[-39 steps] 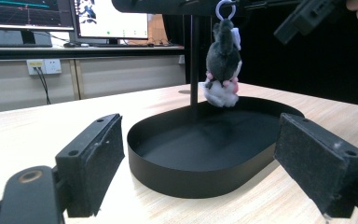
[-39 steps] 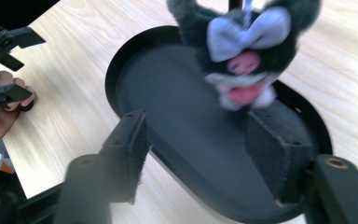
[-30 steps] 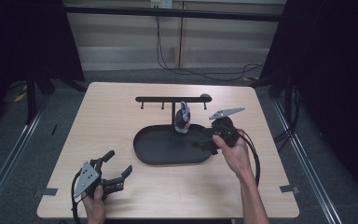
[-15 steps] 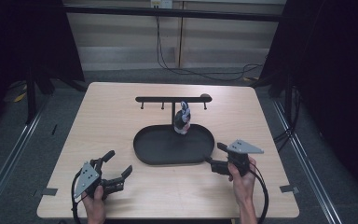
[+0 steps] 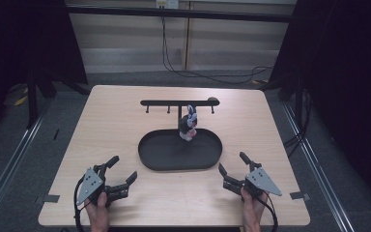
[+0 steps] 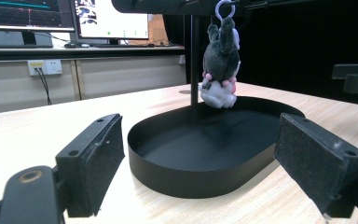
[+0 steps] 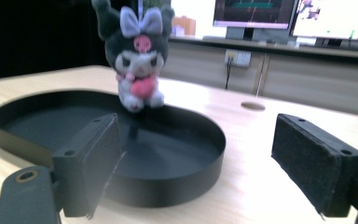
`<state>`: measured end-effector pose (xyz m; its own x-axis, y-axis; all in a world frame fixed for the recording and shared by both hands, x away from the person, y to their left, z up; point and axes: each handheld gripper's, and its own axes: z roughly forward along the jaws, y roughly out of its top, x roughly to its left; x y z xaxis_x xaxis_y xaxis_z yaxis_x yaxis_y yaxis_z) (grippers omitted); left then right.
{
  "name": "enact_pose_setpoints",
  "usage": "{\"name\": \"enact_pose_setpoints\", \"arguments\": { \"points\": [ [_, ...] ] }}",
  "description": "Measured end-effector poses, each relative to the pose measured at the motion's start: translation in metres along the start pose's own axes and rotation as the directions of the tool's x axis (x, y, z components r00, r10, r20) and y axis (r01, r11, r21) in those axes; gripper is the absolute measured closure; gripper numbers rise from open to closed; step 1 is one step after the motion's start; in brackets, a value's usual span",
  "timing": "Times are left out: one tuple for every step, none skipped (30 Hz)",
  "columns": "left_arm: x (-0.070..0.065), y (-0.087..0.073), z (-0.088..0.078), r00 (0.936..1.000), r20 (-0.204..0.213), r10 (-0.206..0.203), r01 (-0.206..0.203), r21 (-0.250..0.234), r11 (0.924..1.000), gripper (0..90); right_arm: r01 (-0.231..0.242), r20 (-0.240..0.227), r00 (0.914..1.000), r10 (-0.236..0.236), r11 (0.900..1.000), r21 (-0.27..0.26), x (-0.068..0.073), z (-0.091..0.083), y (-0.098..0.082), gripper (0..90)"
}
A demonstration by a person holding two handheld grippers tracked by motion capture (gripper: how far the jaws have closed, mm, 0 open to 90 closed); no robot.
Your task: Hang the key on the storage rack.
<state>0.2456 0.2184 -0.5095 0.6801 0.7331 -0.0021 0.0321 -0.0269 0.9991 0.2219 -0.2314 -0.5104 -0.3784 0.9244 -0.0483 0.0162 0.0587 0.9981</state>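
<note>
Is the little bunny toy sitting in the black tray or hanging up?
Hanging up. The bunny toy dangles by its ring from the black rack, with a gap between its feet and the black tray below.

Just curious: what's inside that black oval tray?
The black oval tray holds the stand's post; a plush toy hangs above it on a ring. The post's foot is hidden behind the toy.

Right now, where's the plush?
In the high view, the plush hangs from the rack at table centre, over the black tray's far edge.
</note>
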Motion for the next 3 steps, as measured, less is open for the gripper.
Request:
{"name": "enact_pose_setpoints", "arguments": {
  "points": [
    [0.0002,0.0000,-0.0001,1.0000,-0.002,0.000,0.000,0.001,1.0000,15.5,0.010,0.001,0.9999,-0.010,1.000,-0.029,0.0006,-0.0027,-0.0009,14.2],
    [0.0003,0.0000,0.0000,1.0000,-0.002,0.001,-0.001,-0.001,1.0000,15.5,0.017,0.010,0.9998,-0.017,0.999,-0.048,0.0015,-0.0047,-0.0015,14.1],
    [0.0003,0.0000,0.0000,1.0000,-0.002,0.001,-0.001,-0.001,1.0000,15.5,0.024,0.017,0.9996,-0.023,0.997,-0.072,0.0026,-0.0069,-0.0021,14.1]
  ]
}}
